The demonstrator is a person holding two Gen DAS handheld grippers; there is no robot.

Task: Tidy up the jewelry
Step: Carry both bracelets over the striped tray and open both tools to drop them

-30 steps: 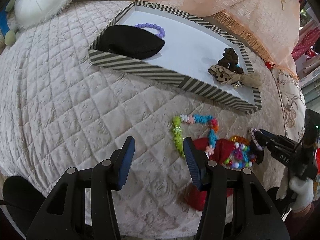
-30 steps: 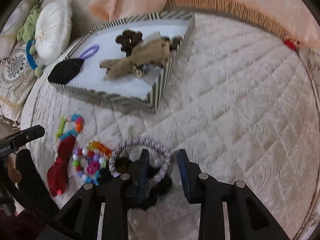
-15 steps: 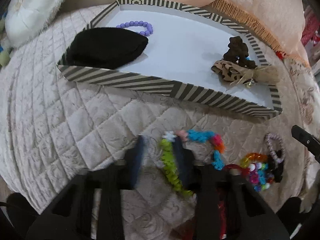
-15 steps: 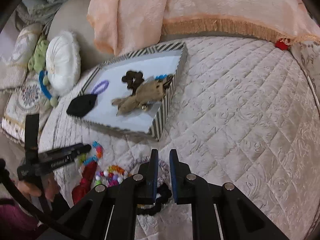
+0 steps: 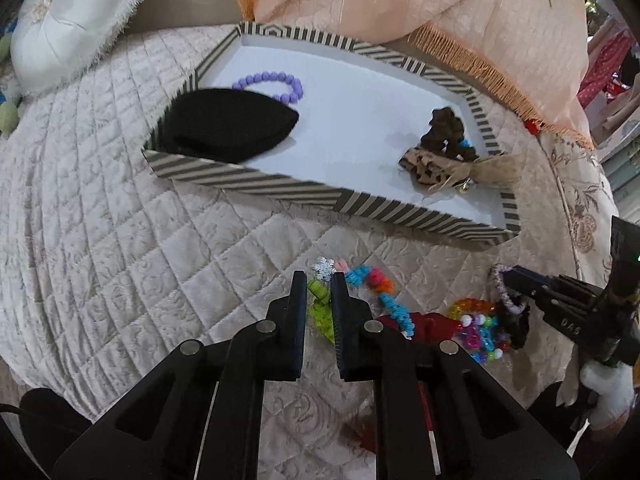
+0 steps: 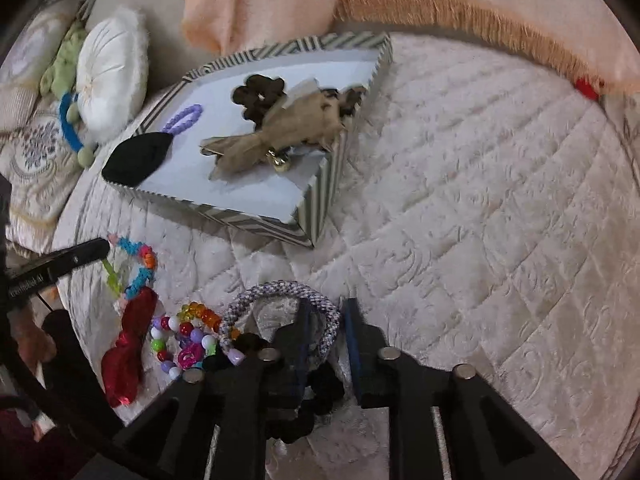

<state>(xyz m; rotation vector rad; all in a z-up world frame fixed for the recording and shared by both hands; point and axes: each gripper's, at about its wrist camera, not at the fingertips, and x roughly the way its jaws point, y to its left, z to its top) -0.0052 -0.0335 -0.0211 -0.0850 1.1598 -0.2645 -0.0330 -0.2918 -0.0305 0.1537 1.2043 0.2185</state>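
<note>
A striped tray (image 5: pixel 256 182) (image 6: pixel 320 196) on the quilted bed holds a purple bead bracelet (image 5: pixel 276 82), a black pouch (image 5: pixel 228 124), a brown scrunchie (image 5: pixel 444 130) and a tan bow (image 5: pixel 460 170). My left gripper (image 5: pixel 319 292) is shut on the green part of a multicoloured coil bracelet (image 5: pixel 360 292) (image 6: pixel 134 268) lying in front of the tray. My right gripper (image 6: pixel 325 316) is shut on the rim of a lilac-white woven bracelet (image 6: pixel 280 304); it shows in the left wrist view (image 5: pixel 516 284) too. A bead bracelet (image 6: pixel 180 336), a red bow (image 6: pixel 128 352) and a black scrunchie (image 6: pixel 320 392) lie beside it.
A white round cushion (image 5: pixel 68 20) (image 6: pixel 112 76) and patterned pillows (image 6: pixel 36 160) lie at the left. A peach fringed blanket (image 5: pixel 460 8) (image 6: pixel 460 8) is heaped behind the tray. Quilted bedding (image 6: pixel 500 220) stretches to the right of the tray.
My left gripper moved forward to the coil bracelet and closed on its green part. My right gripper closed on the woven bracelet's rim and lifted a little, tilting its view up.
</note>
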